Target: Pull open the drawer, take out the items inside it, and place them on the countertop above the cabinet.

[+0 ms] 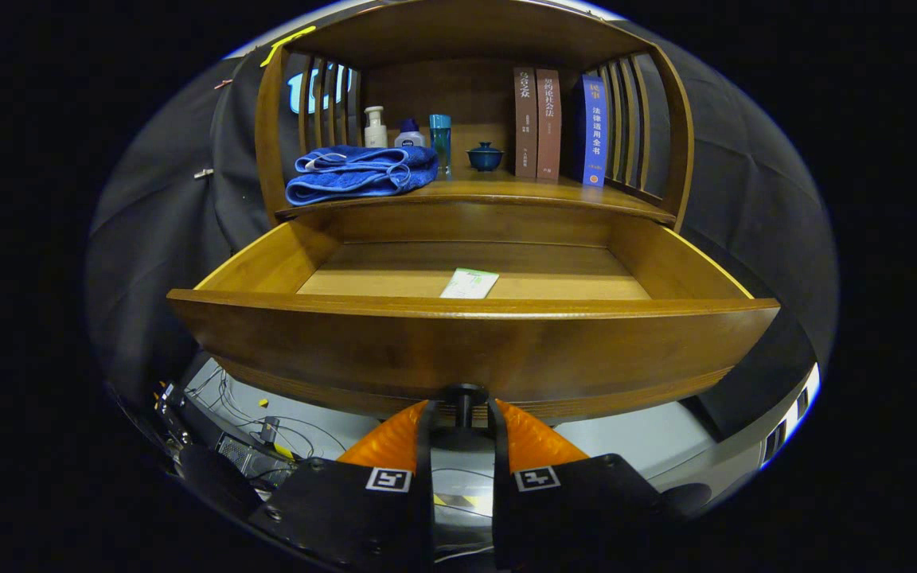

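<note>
Gripper view: tongs (464,410) apparently clamp drawer (470,350) knob (465,395), packet (470,283) inside beyond.

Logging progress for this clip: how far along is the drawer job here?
Done: the drawer is pulled open. In hand: the hand-held gripper sits closed around the drawer knob. Left: the small white-green packet lies on the drawer floor and must go onto the countertop near the blue towel.
</note>
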Demonstrator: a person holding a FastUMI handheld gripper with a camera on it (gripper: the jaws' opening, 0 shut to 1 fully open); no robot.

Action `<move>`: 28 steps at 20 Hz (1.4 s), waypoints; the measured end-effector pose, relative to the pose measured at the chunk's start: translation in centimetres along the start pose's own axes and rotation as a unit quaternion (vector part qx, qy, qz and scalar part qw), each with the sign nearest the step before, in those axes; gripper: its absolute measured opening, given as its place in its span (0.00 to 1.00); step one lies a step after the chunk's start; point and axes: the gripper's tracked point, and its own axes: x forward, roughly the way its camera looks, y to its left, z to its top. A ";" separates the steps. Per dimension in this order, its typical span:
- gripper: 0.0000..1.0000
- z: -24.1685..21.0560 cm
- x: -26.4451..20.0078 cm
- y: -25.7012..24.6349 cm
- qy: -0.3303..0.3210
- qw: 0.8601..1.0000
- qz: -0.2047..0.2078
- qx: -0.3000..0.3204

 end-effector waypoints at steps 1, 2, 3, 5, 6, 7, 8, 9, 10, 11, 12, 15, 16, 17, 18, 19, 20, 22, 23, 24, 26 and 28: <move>0.32 -0.6 0.2 0.0 0.009 1.000 0.001 0.001; 0.32 -1.3 0.3 -0.1 0.018 1.000 0.004 0.001; 0.32 -1.1 0.2 0.0 0.013 1.000 0.002 0.005; 0.33 -1.2 0.3 0.1 0.013 1.000 0.003 0.004; 0.35 -1.1 0.2 0.1 0.012 1.000 0.005 0.005; 0.43 -1.0 0.0 0.1 0.011 1.000 0.005 0.007; 0.46 -0.6 -0.1 0.3 0.007 1.000 0.007 0.008; 0.50 -0.5 -0.3 0.4 0.003 1.000 0.010 0.006; 0.62 -0.3 -0.5 0.5 0.002 1.000 0.009 0.001; 0.74 -0.4 -0.9 0.5 0.003 1.000 0.007 -0.003; 0.86 -0.3 -1.5 0.6 0.002 1.000 0.008 -0.005; 0.97 1.6 -3.5 0.8 -0.027 1.000 0.010 0.009; 0.97 2.6 -4.1 1.0 -0.037 0.999 0.011 0.015; 0.97 3.7 -4.7 1.2 -0.045 0.999 0.015 0.020; 0.96 4.8 -5.0 1.5 -0.050 0.998 0.019 0.023; 0.96 6.1 -5.0 1.6 -0.054 0.998 0.022 0.026; 0.96 7.5 -4.9 1.9 -0.058 0.998 0.027 0.030; 0.96 10.1 -3.9 2.2 -0.059 0.997 0.032 0.033; 0.96 11.0 -2.9 2.1 -0.054 0.998 0.028 0.029; 0.96 11.8 -1.8 2.2 -0.045 0.998 0.026 0.027; 0.96 12.8 0.9 2.1 -0.018 0.999 0.015 0.027; 0.96 13.1 4.0 2.2 0.013 0.999 0.008 0.041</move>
